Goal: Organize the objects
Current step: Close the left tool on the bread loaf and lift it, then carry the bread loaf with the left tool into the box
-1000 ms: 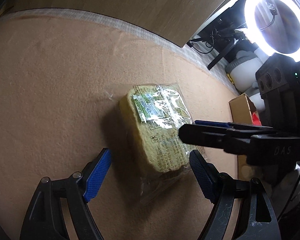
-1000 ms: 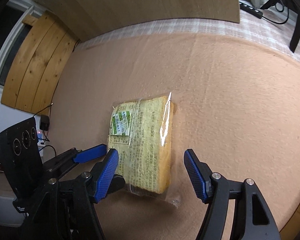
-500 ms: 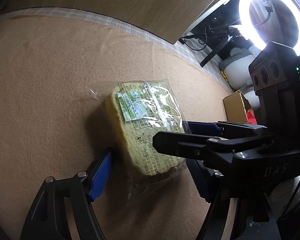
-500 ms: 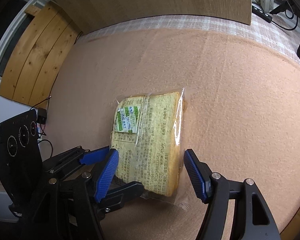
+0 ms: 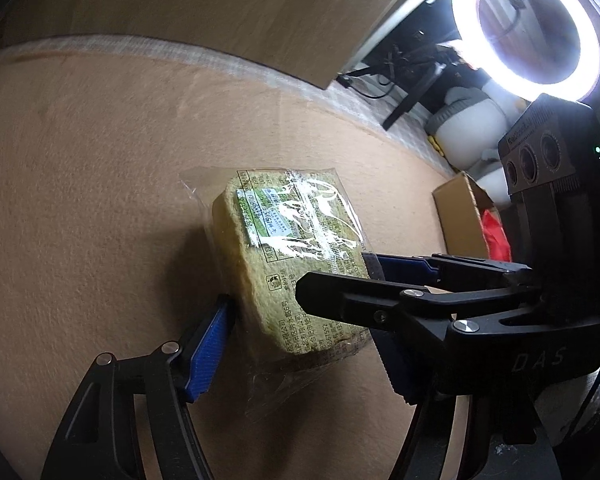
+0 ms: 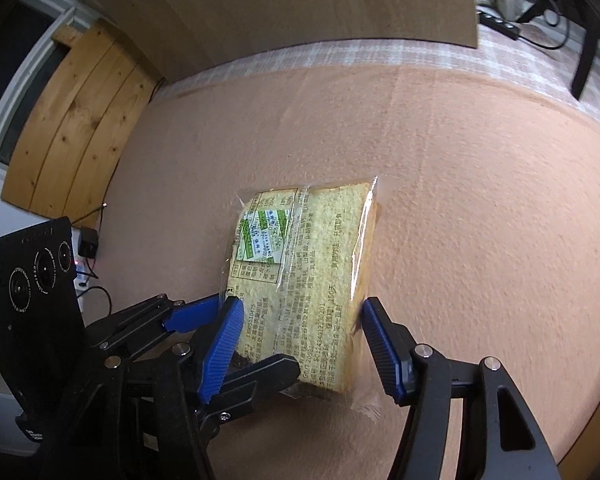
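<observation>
On the tan felt-like table top (image 6: 480, 200), a bread pack (image 6: 300, 280) lies flat near the middle, sealed in clear wrap with a green and white label (image 6: 266, 232) on its far left part and printed text running down the rest. Its far end points toward the wooden board (image 6: 300, 8) that stands at the back of the table.

Both grippers crowd the pack's near end. The right gripper (image 6: 302, 344) straddles it with its blue pads (image 6: 380, 344) spread on either side; the right pad sits just beside the pack's right edge, the left pad just beside its left edge, and whether either presses the wrap I cannot tell. The jaws stand apart, about as wide as the pack itself.

The left gripper (image 5: 300, 352) comes in from the left. In its own view its left pad lies against the pack's (image 5: 292, 264) near-left side, while the other pad is mostly hidden behind the right gripper's (image 5: 384, 276) black fingers, which cross in front. Its jaws are also spread, the pack between them. In the right view one black finger of the left gripper (image 6: 220, 344) reaches under or against the pack's near left corner; which, I cannot tell.

Farther out, a lit ring light (image 5: 526, 24) glows at the far right of the left view, with a white plush toy (image 5: 472, 136) and an open cardboard box (image 5: 464, 216) below it. A pine panel (image 6: 76, 128) leans at the far left of the right view.
</observation>
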Motion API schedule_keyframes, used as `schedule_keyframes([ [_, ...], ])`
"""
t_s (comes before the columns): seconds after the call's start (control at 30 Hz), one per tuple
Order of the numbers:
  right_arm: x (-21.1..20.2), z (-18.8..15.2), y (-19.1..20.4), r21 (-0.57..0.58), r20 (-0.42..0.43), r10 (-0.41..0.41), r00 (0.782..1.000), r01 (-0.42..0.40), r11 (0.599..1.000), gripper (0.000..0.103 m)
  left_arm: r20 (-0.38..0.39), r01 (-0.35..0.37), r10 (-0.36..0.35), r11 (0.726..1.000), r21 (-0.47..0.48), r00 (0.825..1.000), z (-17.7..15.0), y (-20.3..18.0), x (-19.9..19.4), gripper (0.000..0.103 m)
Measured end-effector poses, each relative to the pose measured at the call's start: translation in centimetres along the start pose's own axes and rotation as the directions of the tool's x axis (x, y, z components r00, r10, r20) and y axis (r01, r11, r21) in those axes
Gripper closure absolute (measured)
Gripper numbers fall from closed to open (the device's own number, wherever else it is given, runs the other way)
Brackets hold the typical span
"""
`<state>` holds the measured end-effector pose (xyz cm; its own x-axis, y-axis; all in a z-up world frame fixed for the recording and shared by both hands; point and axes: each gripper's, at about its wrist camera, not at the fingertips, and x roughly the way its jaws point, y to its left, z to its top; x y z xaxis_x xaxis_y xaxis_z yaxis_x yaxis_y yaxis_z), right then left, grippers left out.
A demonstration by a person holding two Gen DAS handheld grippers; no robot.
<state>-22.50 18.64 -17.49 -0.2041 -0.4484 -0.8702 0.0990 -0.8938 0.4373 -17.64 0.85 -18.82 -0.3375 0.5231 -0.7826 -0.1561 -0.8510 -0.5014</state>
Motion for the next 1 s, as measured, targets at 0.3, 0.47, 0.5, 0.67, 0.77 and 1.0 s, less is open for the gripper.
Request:
schedule_keyframes([
  [0.3, -5.0, -2.7, -1.7, 0.059, 0.112, -0.031, 0.993, 0.025, 0.998, 0.045, 0.010, 0.030, -0.031, 0.993, 0.116, 0.999, -0.6, -6.0, -1.1, 0.031],
  [0.47, -9.1, -4.8, -4.1, 0.127, 0.193, -0.047, 0.980, 0.023, 0.992, 0.045, -0.002, 0.071, -0.072, 0.980, 0.186, 0.997, -1.0, -10.3, -0.9, 0.031],
  [0.5, -9.6, -5.1, -4.3, 0.136, 0.204, -0.053, 0.978, 0.025, 0.990, 0.045, -0.007, 0.078, -0.079, 0.976, 0.202, 0.997, -1.2, -11.2, -0.7, 0.031],
  [0.67, -12.9, -7.4, -6.7, 0.194, 0.249, -0.093, 0.964, 0.045, 0.980, 0.045, -0.037, 0.118, -0.112, 0.957, 0.264, 0.993, -2.1, -15.8, 0.4, 0.031],
  [0.77, -14.9, -9.0, -8.4, 0.225, 0.271, -0.114, 0.956, 0.052, 0.973, 0.045, -0.056, 0.142, -0.131, 0.945, 0.296, 0.990, -2.5, -18.3, 1.3, 0.031],
  [1.0, -18.1, -12.1, -11.9, 0.288, 0.302, -0.173, 0.938, 0.083, 0.954, 0.045, -0.108, 0.178, -0.148, 0.911, 0.371, 0.983, -3.6, -23.7, 3.6, 0.031],
])
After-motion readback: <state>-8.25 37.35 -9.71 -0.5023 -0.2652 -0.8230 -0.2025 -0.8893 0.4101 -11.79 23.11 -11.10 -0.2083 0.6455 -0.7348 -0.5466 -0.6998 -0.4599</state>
